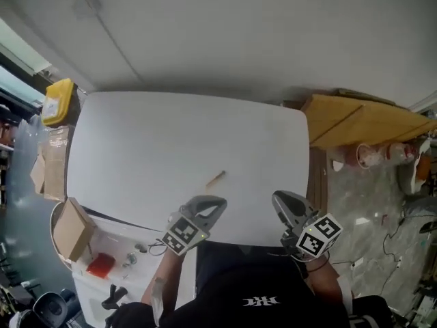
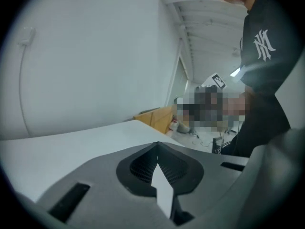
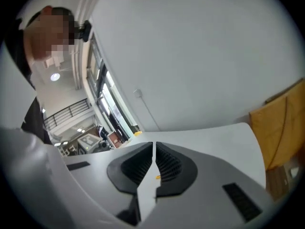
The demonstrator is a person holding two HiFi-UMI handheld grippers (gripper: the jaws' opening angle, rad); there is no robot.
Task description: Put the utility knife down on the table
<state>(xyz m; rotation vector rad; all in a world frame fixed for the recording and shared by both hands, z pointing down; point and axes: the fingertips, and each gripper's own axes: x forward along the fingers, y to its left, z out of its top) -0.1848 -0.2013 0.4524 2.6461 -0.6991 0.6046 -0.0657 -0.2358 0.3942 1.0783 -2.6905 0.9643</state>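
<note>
the bench (image 1: 150, 142) is a white rectangular surface with rounded corners. the utility knife (image 1: 216, 179) lies flat on it, toward the near edge and slightly right of centre, angled diagonally; it is tan-coloured, and its finer details are too small to make out. neither tool touches it. the left tool (image 1: 217, 205) hovers at the near edge of the bench with its tip just below the knife, near it but apart. its marker cube (image 1: 181, 233) sits behind the jaws, over the person's forearm. in the left gripper view the left tool's jaws are closed together, ribbed pads meeting at the tip, with nothing between them; the bench surface extends ahead and to the left. the right tool (image 1: 278, 199) is held at the near right edge of the bench, well to the right of the knife, with its marker cube (image 1: 321, 234) behind it. in the right gripper view its jaws stand at a very narrow setting, only a thin slit between the ribbed pads, and they grip nothing; a small orange speck (image 3: 157, 177) shows in the slit, and what it is cannot be told. a yellow container (image 1: 58, 101) stands off the far left corner of the bench. a cardboard box (image 1: 72, 229) and a red object (image 1: 101, 265) rest on a white unit beside the near left corner. tan panels (image 1: 362, 120) lie off the right side of the bench.
</note>
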